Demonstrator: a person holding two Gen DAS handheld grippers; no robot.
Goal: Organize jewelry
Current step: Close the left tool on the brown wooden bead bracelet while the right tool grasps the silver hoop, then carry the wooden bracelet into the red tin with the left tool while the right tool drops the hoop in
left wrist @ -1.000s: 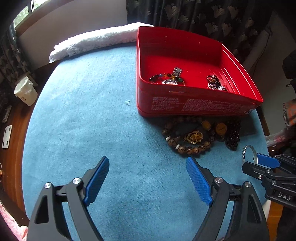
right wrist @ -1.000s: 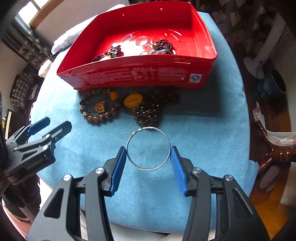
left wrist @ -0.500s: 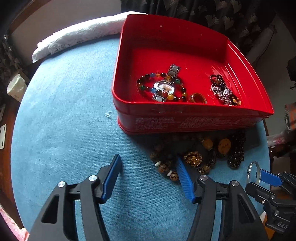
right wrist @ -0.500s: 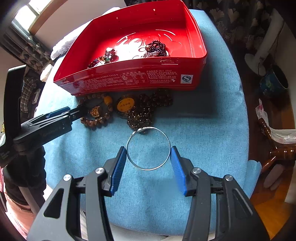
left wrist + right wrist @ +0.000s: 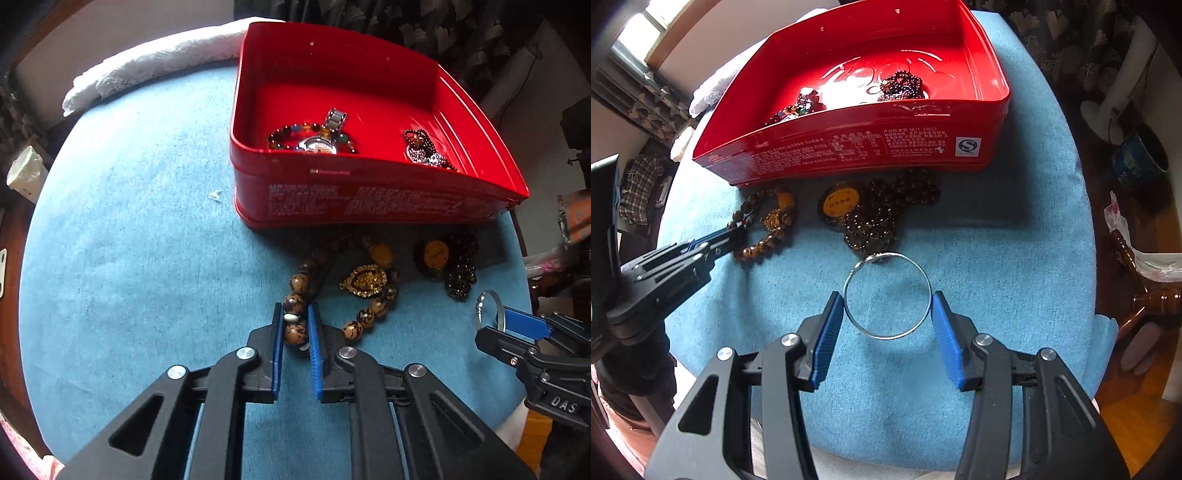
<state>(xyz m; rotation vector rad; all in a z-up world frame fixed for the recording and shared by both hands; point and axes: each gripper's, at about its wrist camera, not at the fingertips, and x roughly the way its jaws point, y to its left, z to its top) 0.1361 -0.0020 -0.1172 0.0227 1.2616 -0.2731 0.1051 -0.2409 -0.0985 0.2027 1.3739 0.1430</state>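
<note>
Left gripper point(image 5: 295, 328) frame: black plastic arms with triangular cut-outs, splaying out toward the camera.
Left gripper pads point(image 5: 277, 354): bright blue, finely ribbed strips on the inner faces.
Left gripper screws point(image 5: 246, 353): four round silver heads, two per side, at the linkage joints.
Right gripper point(image 5: 888, 317) frame: the same black linkage with triangular openings (matte, slightly glossy on the edges).
Right gripper pads point(image 5: 827, 336): blue ribbed strips, long and narrow.
Right gripper screws point(image 5: 983, 339): four silver heads at the pivots.
Marking: white letters "DAS" on the right gripper's black body, seen from the left wrist view.
</note>
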